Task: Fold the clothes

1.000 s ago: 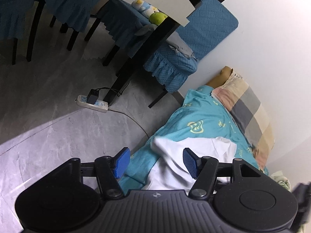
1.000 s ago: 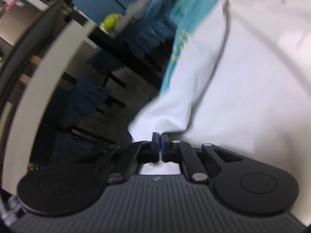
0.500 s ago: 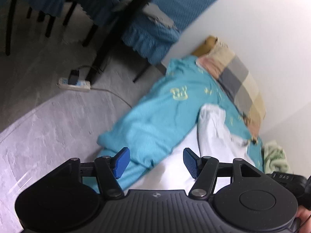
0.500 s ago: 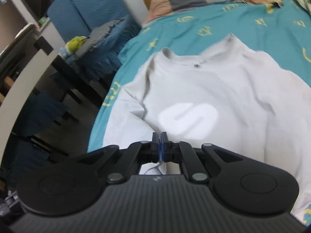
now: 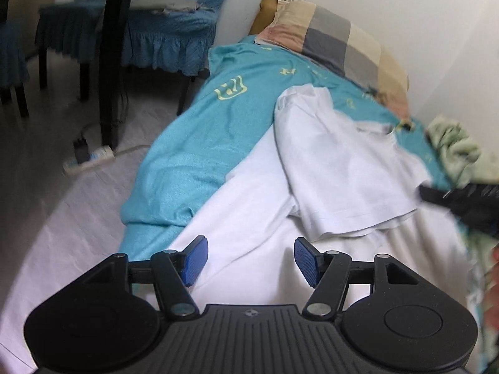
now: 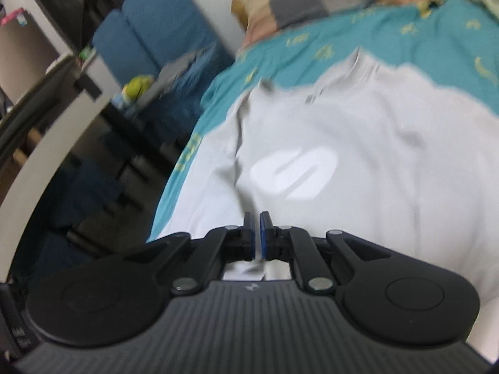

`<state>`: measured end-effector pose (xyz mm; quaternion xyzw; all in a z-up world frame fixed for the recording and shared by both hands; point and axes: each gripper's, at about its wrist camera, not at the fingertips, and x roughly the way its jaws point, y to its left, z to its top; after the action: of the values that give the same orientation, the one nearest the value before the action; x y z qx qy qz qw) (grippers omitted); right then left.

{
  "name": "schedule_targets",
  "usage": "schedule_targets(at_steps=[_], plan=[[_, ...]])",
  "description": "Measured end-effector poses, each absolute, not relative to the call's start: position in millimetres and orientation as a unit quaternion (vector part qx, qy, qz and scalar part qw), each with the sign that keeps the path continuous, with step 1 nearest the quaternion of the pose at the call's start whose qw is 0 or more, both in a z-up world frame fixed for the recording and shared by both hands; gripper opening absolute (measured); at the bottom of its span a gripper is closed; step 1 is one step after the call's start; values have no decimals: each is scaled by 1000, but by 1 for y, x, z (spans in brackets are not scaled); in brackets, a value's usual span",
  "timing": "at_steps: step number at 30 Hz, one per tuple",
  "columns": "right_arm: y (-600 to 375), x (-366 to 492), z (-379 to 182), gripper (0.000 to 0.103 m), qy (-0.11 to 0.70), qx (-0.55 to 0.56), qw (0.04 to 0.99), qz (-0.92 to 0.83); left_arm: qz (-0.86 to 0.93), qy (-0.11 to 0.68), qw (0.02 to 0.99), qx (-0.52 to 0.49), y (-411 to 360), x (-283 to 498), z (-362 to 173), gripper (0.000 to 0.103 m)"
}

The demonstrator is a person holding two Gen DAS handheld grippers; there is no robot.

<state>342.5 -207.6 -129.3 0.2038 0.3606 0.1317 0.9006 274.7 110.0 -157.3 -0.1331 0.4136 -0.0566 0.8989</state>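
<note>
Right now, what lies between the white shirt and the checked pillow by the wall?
In the left wrist view, only a strip of the teal bedsheet with yellow prints separates the white shirt from the checked pillow.

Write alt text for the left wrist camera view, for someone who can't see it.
The open left gripper hovers over a white T-shirt spread on a teal bedsheet, one side of the shirt already folded over its middle. A checked pillow lies against the wall, and a power strip sits on the floor.

Bed, teal sheet (image 5: 193,143): white shirt (image 5: 340,168) spread flat, plaid pillow (image 5: 336,40) at head.
</note>
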Motion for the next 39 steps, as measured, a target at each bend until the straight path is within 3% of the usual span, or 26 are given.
schedule_targets(at_steps=[2,4,5,6,7,11,16,19,21,22,24,28,32,39], plan=[[-197,339,-120,15,339,151,914,165,-50,412,903,-116,107,275,-159,63],[-180,335,-117,40,321,112,917,209,-46,411,905,-99,105,276,-161,62],[-170,332,-117,58,313,97,915,234,-43,411,906,-92,104,277,-162,62],[-160,330,-118,67,307,83,912,260,-41,410,907,-86,104,277,-163,61],[-148,329,-123,67,308,69,904,289,-37,410,908,-83,105,277,-164,61],[-109,327,-139,65,308,-1,891,335,-20,406,909,-90,113,277,-165,43],[-100,333,-159,63,333,-35,881,333,-10,400,910,-108,125,275,-165,31],[-99,334,-167,43,340,-58,881,325,-13,397,910,-116,126,274,-165,22],[-99,335,-167,11,335,-80,886,310,-13,396,911,-117,125,273,-164,16],[-101,335,-166,8,332,-85,889,304,-14,395,911,-118,125,272,-164,15],[-112,336,-157,7,319,-57,896,303,-8,390,913,-123,127,270,-161,8],[-139,357,-126,7,288,12,917,274,20,354,923,-150,139,260,-148,6],[-187,387,-108,6,267,151,930,204,52,320,925,-196,160,252,-138,5],[-249,414,-164,5,348,291,887,82,68,356,907,-216,170,258,-150,6]])
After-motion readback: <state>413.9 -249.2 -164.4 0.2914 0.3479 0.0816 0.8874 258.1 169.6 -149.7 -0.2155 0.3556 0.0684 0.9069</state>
